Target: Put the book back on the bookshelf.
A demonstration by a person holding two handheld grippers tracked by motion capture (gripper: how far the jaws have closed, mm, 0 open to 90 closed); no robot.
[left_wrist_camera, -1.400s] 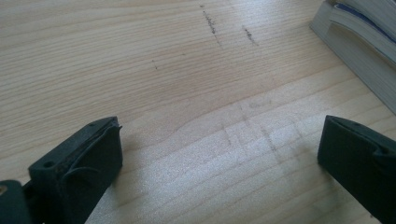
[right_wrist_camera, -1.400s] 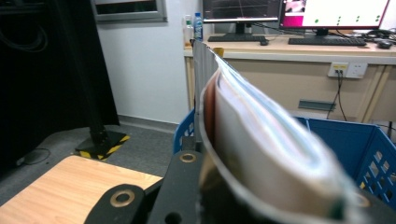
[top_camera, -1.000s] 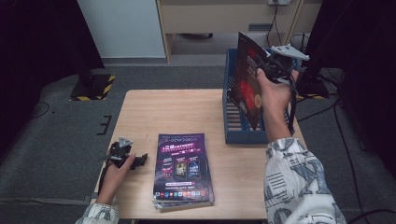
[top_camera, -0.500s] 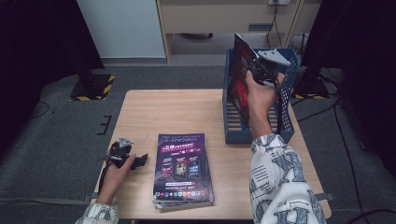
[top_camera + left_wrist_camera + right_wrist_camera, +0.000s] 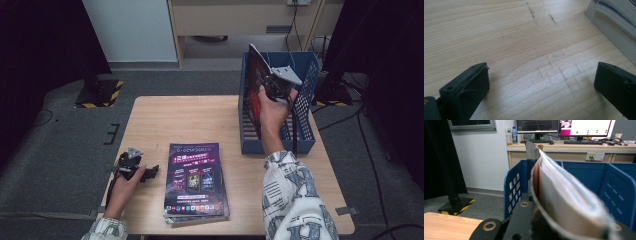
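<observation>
On the desk point(image 5: 200, 117), the blue crate point(image 5: 305, 95) stands at the far right edge, and the right hand-held gripper point(image 5: 272, 89) is clenched on a magazine point(image 5: 256, 80), held upright over the crate's slots. Filing seems the step in hand (the next move calls for lowering it squarely between dividers). Well left of the crate lies the magazine stack point(image 5: 195, 180), and beyond it the left hand-held gripper point(image 5: 541, 82) rests released on the desk.

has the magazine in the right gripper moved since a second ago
Yes: the magazine in the right gripper has sunk lower into the blue crate.
</observation>
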